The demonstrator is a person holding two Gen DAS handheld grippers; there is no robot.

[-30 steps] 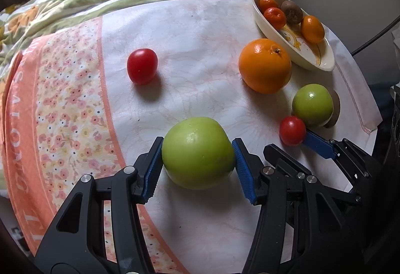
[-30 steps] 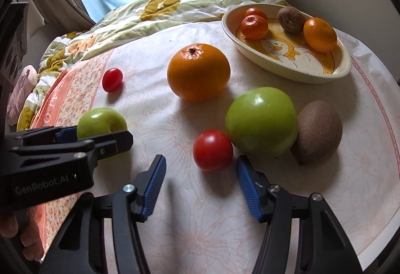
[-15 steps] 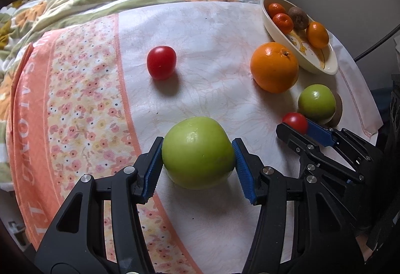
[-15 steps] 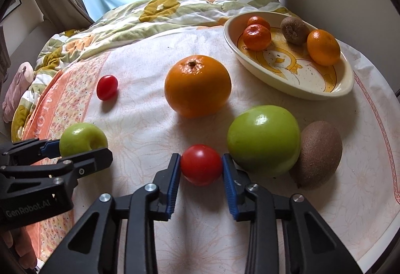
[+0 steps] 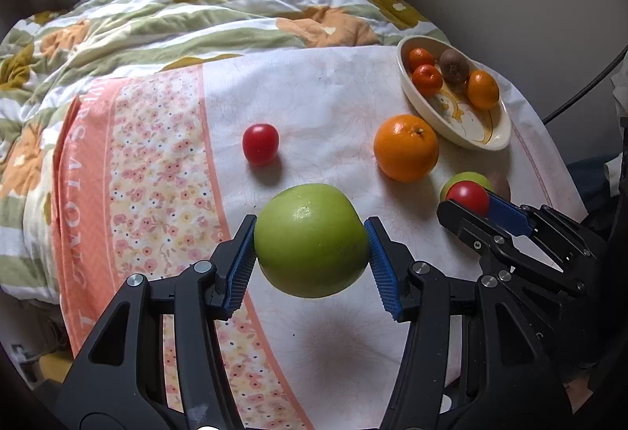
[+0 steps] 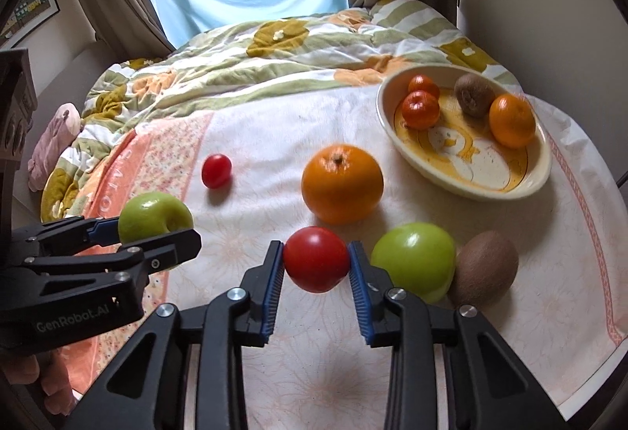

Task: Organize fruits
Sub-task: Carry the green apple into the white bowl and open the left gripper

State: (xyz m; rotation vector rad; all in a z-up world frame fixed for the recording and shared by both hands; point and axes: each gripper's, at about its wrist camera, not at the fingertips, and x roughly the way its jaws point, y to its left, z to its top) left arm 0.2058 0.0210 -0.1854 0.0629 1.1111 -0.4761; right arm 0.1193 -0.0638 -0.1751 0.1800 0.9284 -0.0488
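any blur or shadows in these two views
Right wrist view: the large orange and cream oval dish look motion-smeared at their edges. Left wrist view: sharp, with a soft shadow on the cloth under the held green apple. Both bend straight lines, fisheye.

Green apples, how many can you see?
2. One green apple is held in the left gripper; the other green apple sits on the tablecloth beside a kiwi.

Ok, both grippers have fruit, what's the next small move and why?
Probably carry the tomato in the right gripper toward the bowl, since it sits nearest and has bare space; the left gripper holds its apple clear of the cloth.
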